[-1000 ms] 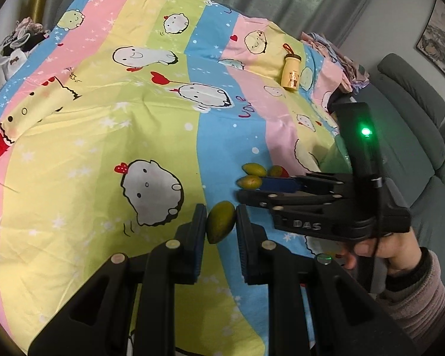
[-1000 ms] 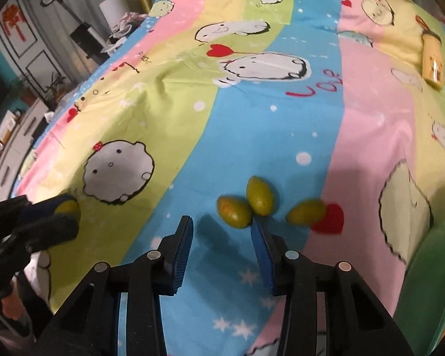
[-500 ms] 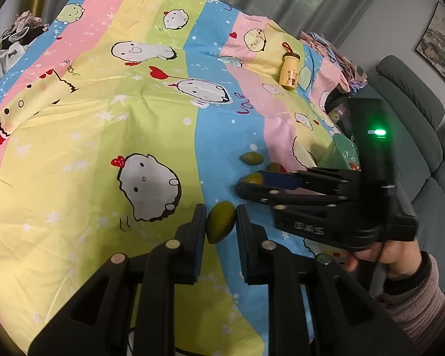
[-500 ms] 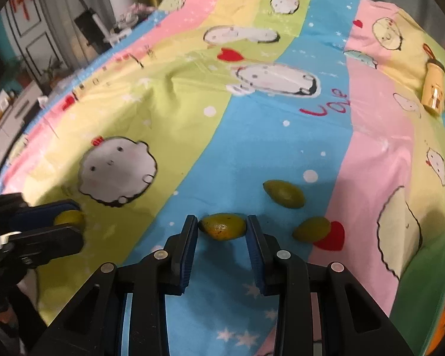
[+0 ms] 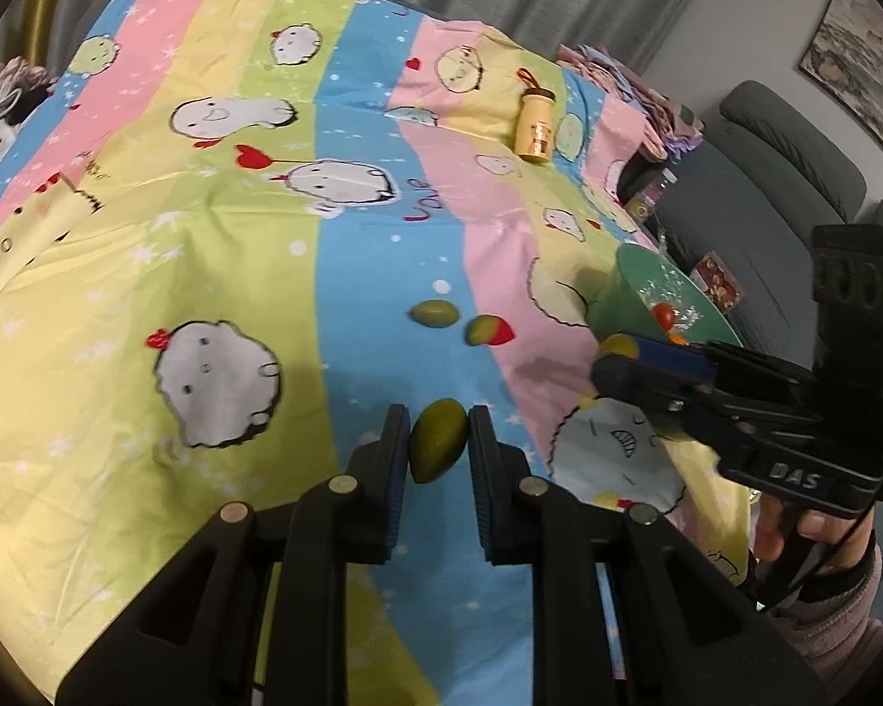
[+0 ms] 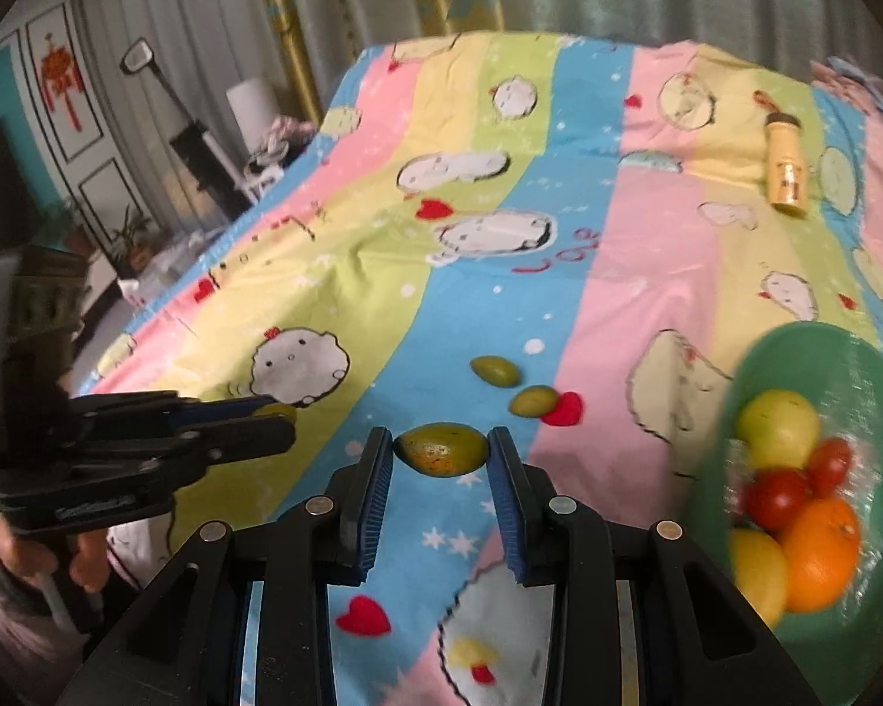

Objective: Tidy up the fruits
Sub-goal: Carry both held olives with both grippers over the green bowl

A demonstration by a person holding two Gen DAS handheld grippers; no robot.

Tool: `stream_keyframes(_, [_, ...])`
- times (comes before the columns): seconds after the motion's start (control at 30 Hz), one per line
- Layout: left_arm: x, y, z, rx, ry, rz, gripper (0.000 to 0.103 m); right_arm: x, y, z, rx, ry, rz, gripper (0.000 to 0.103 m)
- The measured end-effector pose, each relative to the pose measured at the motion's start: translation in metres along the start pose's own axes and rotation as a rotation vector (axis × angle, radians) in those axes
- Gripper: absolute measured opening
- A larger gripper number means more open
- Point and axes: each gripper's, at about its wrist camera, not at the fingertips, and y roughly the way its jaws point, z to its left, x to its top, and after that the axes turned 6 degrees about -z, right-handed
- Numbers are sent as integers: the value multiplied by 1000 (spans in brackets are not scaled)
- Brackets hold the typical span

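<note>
The left gripper [image 5: 438, 441] is clamping a green fruit [image 5: 435, 440] between its blue pads [image 5: 395, 459], the fruit standing nearly upright in the jaws above the blue stripe of the sheet [image 5: 147, 270]. The right gripper [image 6: 440, 450] is clamping a second fruit [image 6: 441, 449] lengthwise, its ends touching both pads [image 6: 377, 488]; this one is green with a yellow-brown patch and dark specks. In the left view the right gripper [image 5: 624, 353] is showing from the side, with its yellow-green fruit [image 5: 618, 346] at the tips just in front of the bowl [image 5: 636, 282]. In the right view the left gripper [image 6: 276, 420] is sitting at the left, with only a sliver of its fruit [image 6: 279, 410] visible between the tips. Two loose fruits are lying on the sheet [image 6: 647, 270] near its middle: one [image 6: 494, 370] on the blue stripe, the other [image 6: 534, 400] just beside it at the pink stripe's edge, touching a printed red heart [image 6: 565, 409]. The green bowl [image 6: 877, 388] is sitting near the sheet's right edge and is holding a pale green fruit [image 6: 780, 426], two red ones [image 6: 780, 494], an orange [image 6: 824, 553] and a yellow fruit [image 6: 756, 570]. A yellow bottle [image 6: 786, 185] is lying on the far right part of the sheet, well apart from the fruits.
</note>
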Motion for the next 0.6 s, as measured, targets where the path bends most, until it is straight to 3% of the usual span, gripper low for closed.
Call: stream_keyframes(0.6, [26, 35, -100, -107, 208, 0, 19, -22, -78, -73, -106, 173, -174, 35])
